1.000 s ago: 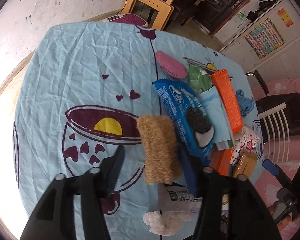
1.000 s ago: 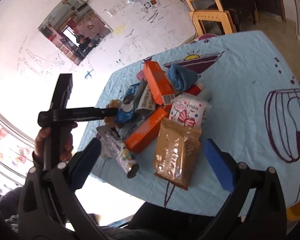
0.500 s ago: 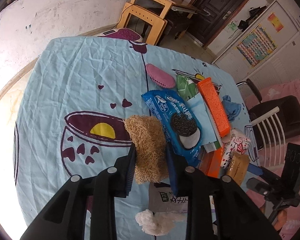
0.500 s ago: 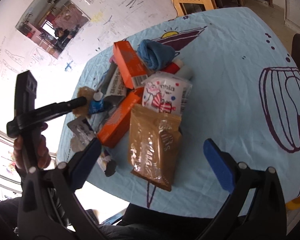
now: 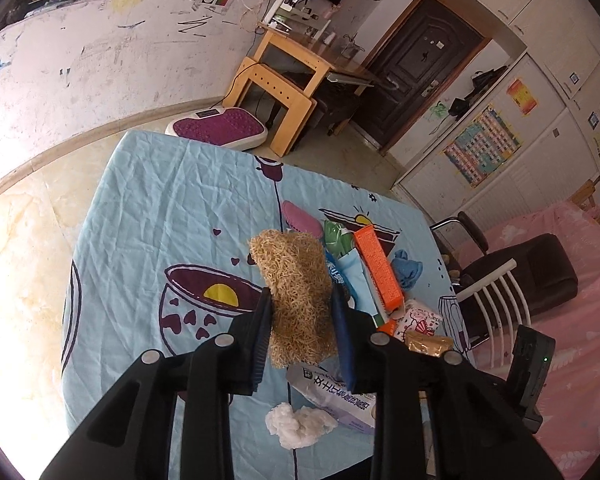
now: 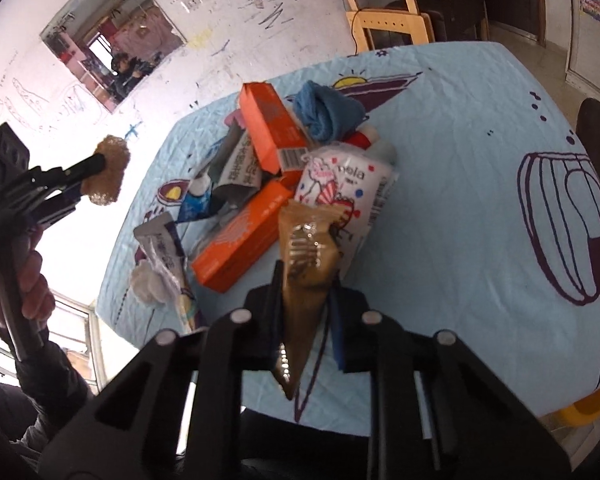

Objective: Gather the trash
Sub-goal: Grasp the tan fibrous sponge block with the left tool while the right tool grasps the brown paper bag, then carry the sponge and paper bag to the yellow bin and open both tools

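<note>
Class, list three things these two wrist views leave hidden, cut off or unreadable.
1. Left wrist view: the Oreo packet is mostly hidden behind the tan scrubber held in the left gripper.
2. Right wrist view: the brown packet has blurred, glare-washed print, unreadable; the right gripper pinches it.
3. Both views: no trash bin shows anywhere.

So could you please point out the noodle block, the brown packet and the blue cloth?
noodle block (image 5: 296,276), left wrist view, middle of its face.
brown packet (image 6: 306,264), right wrist view, crinkled middle.
blue cloth (image 6: 326,110), right wrist view, bunched centre.
</note>
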Available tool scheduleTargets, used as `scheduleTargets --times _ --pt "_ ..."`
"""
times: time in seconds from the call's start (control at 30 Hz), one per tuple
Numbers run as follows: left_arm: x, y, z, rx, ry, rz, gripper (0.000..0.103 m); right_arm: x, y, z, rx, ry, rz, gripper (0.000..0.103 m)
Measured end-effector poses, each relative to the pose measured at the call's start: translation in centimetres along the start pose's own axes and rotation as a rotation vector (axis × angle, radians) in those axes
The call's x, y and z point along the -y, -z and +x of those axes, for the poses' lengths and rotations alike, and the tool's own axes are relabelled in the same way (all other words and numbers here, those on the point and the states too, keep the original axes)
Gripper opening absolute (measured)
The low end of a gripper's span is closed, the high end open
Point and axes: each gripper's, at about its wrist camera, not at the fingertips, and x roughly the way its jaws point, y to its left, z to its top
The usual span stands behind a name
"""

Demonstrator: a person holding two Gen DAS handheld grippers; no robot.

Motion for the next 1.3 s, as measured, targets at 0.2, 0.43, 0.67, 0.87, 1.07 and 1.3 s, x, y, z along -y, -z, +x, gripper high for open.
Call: scheduleTargets --times 0.2,0.43,0.67,0.87,1.07,1.3 --pt "0.6 -0.2 -0.9 0.023 0.030 -0.006 0.025 0.5 -0.7 -2.2 0.069 -0.054 0.022 0.018" --pt "3.8 0.2 -1.0 0.020 0.034 0.037 0.025 5.4 -1.7 -6.7 0.193 -0.054 0.108 0.018" --pt "10.1 0.6 0.8 -0.005 0.082 0.118 0.025 15.6 -0.1 -12.1 0.323 0.082 0.266 0.019" --pt "17.6 1.4 4.4 -0.069 0.141 0.204 0.025 24.6 2.6 -12.9 0.325 0.236 0.387 0.019" --pt "25.0 3.6 8.7 -0.154 0.198 0.278 0.025 29.3 4.2 -11.0 0.264 0.310 0.431 0.019" --pt "31.5 6.9 13.8 -0.268 0.221 0.354 0.025 32.4 6.0 -10.8 0.257 0.280 0.471 0.056"
